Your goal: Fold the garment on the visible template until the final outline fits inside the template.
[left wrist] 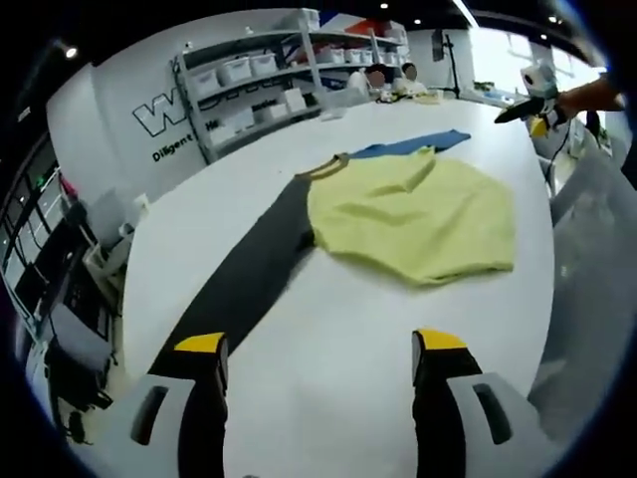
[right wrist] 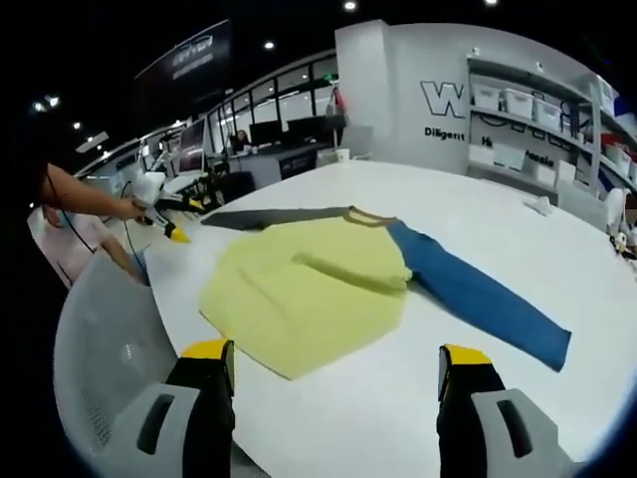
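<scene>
**Both tongs wide above the table, garment lying loose**

Left tongs (left wrist: 323,358) stood wide with nothing between the yellow-tipped jaws, poised over the big white table (left wrist: 338,329). Right tongs (right wrist: 336,368) were equally wide and bare, held over the table's near edge. In the right gripper view a person's hand (right wrist: 127,208) gripped the left tongs out at the far left; in the left gripper view the right tongs (left wrist: 535,112) showed at upper right.

On the table lay the pale yellow long-sleeved garment (left wrist: 413,214), its body rumpled and partly folded over. One dark grey sleeve (left wrist: 249,274) stretched straight out; the blue sleeve (right wrist: 478,294) ran the opposite way. Grey metal shelving with white storage bins (left wrist: 249,85) stood behind.
</scene>
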The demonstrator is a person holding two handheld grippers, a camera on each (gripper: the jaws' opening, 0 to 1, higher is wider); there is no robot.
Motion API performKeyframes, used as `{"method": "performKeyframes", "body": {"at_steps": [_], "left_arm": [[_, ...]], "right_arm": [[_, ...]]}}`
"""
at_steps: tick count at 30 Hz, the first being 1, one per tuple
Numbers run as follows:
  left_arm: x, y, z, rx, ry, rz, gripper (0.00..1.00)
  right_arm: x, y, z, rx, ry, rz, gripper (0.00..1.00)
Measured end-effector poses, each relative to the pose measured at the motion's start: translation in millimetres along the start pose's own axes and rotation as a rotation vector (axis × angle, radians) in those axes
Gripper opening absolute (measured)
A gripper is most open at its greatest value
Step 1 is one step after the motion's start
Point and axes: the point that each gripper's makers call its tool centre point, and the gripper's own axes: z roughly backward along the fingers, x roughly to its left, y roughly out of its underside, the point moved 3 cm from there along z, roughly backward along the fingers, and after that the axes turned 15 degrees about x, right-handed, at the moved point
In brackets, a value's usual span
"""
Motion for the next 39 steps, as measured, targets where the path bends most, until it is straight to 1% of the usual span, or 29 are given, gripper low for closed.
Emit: {"method": "performKeyframes", "body": {"at_steps": [4, 7, 12, 15, 20, 24, 27, 32, 39], "left_arm": [[-4.0, -4.0, -3, 0.002, 0.009, -0.017, 0.73], [-6.7, -7.7, -5, -0.002, 0.020, -0.014, 0.73], [-16.3, -12.8, -8, -0.014, 0.026, -0.037, 0.72], [-19.2, -14.3, -11, -0.015, 0.037, -0.023, 0.71], [-33.5, -17.4, -15, -0.013, 0.060, -0.055, 0.71], [-42.2, -21.1, -20, -0.016, 0.078, -0.048, 0.70], [-52.6, -24.1, -24, -0.016, 0.095, -0.066, 0.69], [-60.3, -27.7, -27, -0.017, 0.116, -0.073, 0.68], [-73.2, -28.0, -33, -0.005, 0.147, -0.088, 0.65]], "right_arm": [[-1, 3.6, 0, 0.008, 0.001, 0.007, 0.81], [-3, 4.7, 1, 0.007, 0.002, 0.001, 0.80], [-2, 5.4, -1, 0.015, 0.001, 0.007, 0.80], [-1, 5.0, -3, 0.019, -0.004, 0.011, 0.79], [5, 4.3, -9, 0.025, -0.018, 0.022, 0.79], [8, 4.9, -12, 0.034, -0.028, 0.027, 0.78], [10, 4.0, -14, 0.033, -0.034, 0.030, 0.78], [11, 6.4, -18, 0.041, -0.038, 0.037, 0.78], [14, 12.4, -25, 0.053, -0.049, 0.027, 0.77]]}}
